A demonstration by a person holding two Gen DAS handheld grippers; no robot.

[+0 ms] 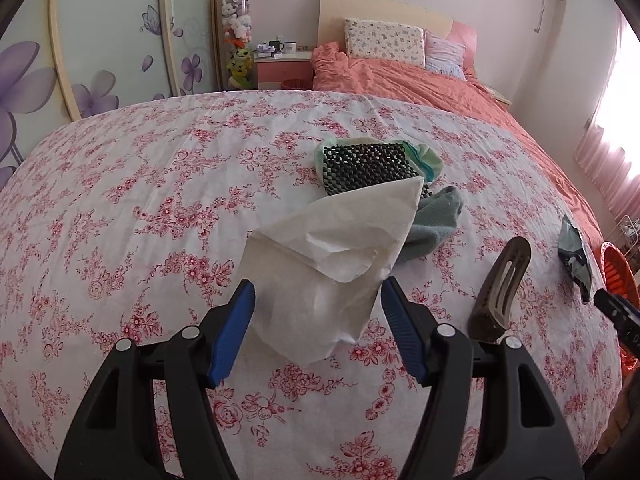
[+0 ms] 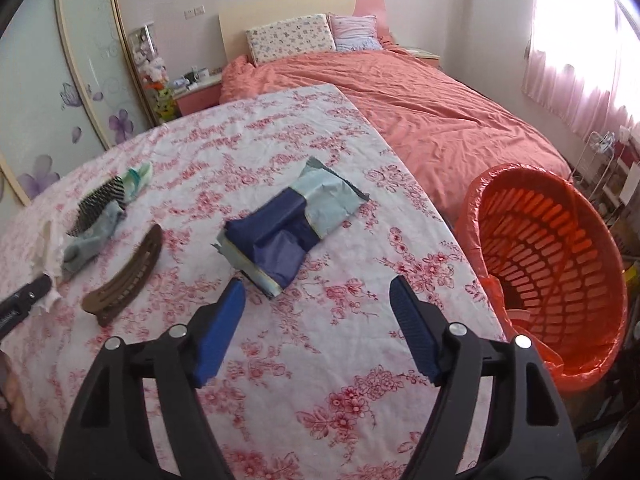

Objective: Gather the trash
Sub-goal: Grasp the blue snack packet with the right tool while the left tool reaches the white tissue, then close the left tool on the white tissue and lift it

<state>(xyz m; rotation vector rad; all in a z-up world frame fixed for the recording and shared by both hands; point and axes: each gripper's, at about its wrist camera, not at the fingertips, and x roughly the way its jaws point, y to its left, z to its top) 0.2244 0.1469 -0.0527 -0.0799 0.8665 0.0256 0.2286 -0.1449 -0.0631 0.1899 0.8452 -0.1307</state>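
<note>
Bedroom counter under a floral cloth (image 1: 140, 200): left gripper (image 1: 318, 320) is straddling the crumpled tissue (image 1: 320, 264), fingers spread, not yet clenching. Right gripper (image 2: 318, 316) is hovering released near the blue wrapper (image 2: 280, 228); orange bin (image 2: 560, 264) is sitting right.

White cloth (image 1: 160, 200) strewn with pink-red roses and sprigs. Plain white tissue (image 1: 320, 264). Black-and-white checked beadwork on the brush (image 1: 368, 166), beside pale green fabric (image 1: 430, 160) edged in blue. Grey-green sock (image 1: 434, 224). Brown hair clip (image 2: 128, 276) with lighter inner ribs. Wrapper (image 2: 288, 228) in navy and pale blue. Orange-red slatted basket (image 2: 560, 256) lined with matching film. Coral bedspread (image 2: 420, 116); cream pillow (image 2: 290, 36) with small flowers. Blue pads on black gripper fingers (image 2: 218, 332).
</note>
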